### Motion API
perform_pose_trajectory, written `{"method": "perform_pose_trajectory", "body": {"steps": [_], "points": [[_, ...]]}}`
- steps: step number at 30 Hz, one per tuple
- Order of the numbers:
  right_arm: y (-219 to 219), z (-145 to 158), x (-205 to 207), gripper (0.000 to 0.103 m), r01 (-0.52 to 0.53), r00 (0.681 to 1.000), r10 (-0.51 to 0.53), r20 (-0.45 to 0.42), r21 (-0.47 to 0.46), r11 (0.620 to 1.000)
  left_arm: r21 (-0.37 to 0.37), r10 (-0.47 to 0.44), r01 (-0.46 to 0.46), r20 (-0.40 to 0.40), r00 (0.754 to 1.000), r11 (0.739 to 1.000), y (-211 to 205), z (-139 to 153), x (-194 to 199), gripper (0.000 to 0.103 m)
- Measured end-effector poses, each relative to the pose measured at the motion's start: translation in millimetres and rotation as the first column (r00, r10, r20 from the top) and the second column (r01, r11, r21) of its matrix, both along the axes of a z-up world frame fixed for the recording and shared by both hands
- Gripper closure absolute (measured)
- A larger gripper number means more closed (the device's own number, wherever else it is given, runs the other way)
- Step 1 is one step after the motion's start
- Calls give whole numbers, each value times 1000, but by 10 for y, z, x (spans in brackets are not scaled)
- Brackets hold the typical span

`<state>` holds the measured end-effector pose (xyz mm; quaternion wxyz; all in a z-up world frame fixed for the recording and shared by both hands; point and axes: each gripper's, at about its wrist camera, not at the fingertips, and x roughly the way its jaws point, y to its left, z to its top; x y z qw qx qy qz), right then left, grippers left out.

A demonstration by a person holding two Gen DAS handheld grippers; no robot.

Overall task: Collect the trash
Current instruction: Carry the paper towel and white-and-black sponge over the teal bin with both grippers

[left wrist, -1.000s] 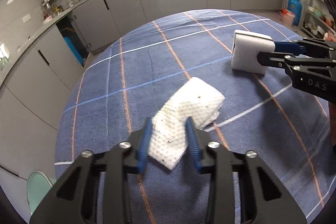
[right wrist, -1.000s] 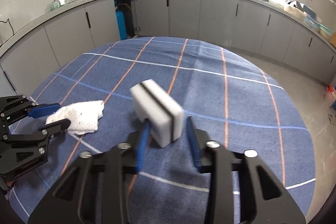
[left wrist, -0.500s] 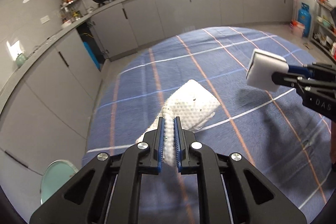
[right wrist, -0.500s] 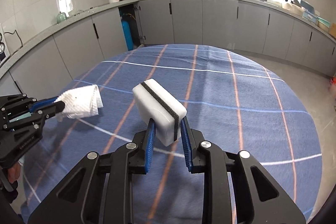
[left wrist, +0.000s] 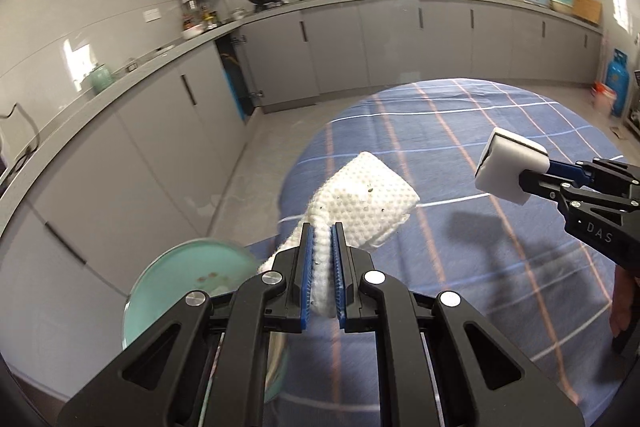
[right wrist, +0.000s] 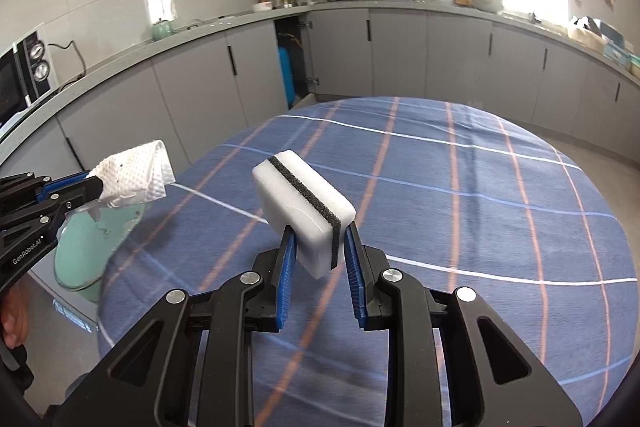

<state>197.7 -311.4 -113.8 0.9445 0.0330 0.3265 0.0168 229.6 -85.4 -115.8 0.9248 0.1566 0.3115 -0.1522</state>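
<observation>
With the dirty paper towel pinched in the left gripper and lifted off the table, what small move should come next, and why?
Probably carry the left gripper a little further out past the table edge until the paper towel hangs over the teal bin, then open. The towel is clamped and clear of the tablecloth, and the bin's open mouth sits just below and beside it.

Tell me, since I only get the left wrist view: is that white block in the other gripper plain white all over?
Observer: No. The right wrist view shows a black band through the middle of the sponge, which is clamped in the right gripper.
Operator: Where does my paper towel sit from that side?
Observer: There the paper towel shows just above the green bin, beside the table.
Operator: Is anything on the counter that I am missing?
Observer: Yes, a microwave at its far left end.
</observation>
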Motion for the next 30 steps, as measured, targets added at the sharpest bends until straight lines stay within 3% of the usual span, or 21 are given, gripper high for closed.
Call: {"method": "perform_pose_trajectory", "body": {"steps": [20,30], "points": [[1005,237,155,78,-148,985,151,78,-47,988,-42,193,-190,77,978,981,1095,259,-169,93],[1381,406,249,78,-206,971,211,109,-58,977,-58,245,-240,88,966,969,1356,270,-196,93]]}}
